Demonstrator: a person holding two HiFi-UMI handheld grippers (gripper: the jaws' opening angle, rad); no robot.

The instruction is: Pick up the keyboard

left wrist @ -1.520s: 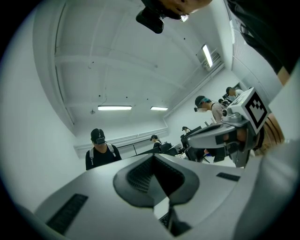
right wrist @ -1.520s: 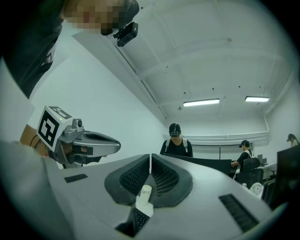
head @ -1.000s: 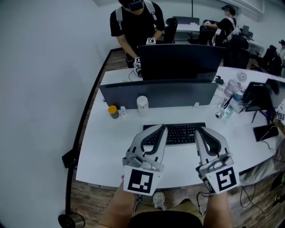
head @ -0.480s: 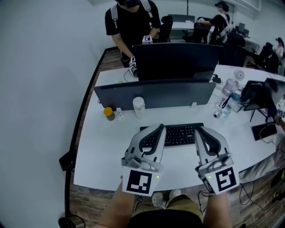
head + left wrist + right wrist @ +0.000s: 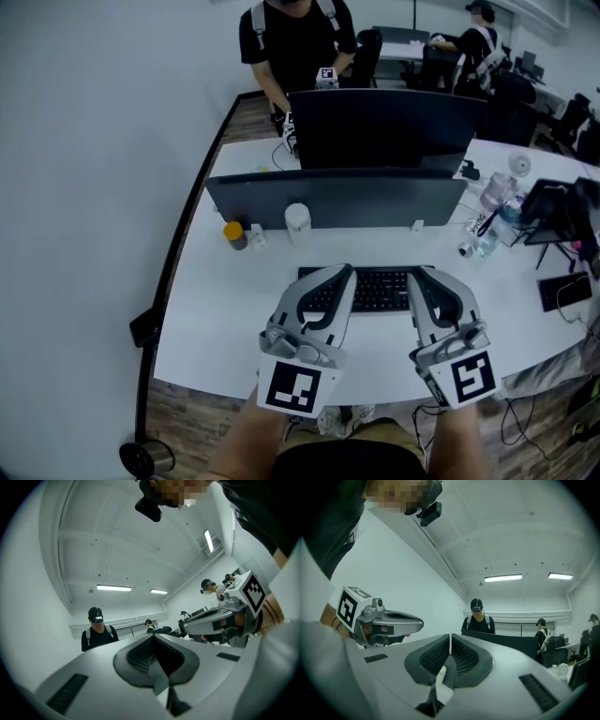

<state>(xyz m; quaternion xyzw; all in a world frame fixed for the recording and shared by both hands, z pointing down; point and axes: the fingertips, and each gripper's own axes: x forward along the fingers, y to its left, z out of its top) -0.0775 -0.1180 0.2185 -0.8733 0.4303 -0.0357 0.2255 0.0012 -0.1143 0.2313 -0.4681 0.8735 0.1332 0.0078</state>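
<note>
Your left gripper (image 5: 343,274) and right gripper (image 5: 419,276) sit over the black keyboard's (image 5: 380,290) two ends; both pairs of jaws are pressed together, empty. The keyboard lies flat on the white desk (image 5: 225,300).

open office, curved white desk (image 5: 234,300), dark monitor (image 5: 384,127), ceiling strip lights (image 5: 504,578)

The head camera looks steeply down onto the white curved tabletop (image 5: 225,309), while wide-angle cameras sit close behind the grey left tongs (image 5: 153,637) and grey right tongs (image 5: 450,637), facing slightly upward, all sharing the black-shirted standing person (image 5: 292,42).
</note>
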